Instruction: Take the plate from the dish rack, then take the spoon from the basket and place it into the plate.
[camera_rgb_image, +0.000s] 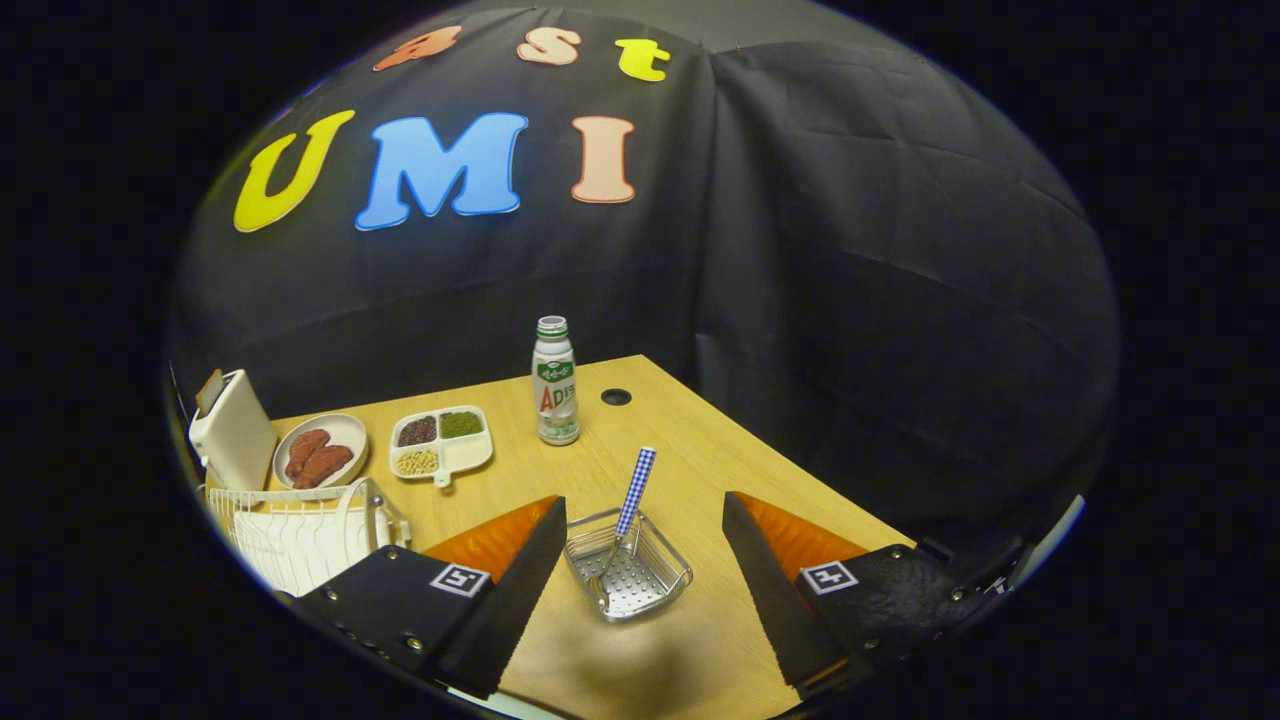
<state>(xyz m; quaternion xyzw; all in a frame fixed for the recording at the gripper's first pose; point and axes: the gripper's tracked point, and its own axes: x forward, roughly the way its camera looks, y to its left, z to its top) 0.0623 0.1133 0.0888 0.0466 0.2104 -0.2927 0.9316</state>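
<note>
A small metal basket (672, 580) sits on the wooden table (700, 430), between my two fingers and just ahead of them. A spoon with a blue-and-white checked handle (637, 488) leans in it, handle pointing up and away. My gripper (644, 498) is open and holds nothing, its black fingers (530, 570) standing either side of the basket without touching it. Left of my left finger stands the white wire dish rack (380, 505), with a white plate (290, 550) in it, partly hidden by the wires.
Beyond the basket stands a white drink bottle (556, 385). Behind the rack are a divided tray of beans (442, 442), a plate of sausages (320, 452) and a white toaster-like box (232, 430). A round cable hole (616, 397) lies near the table's far corner.
</note>
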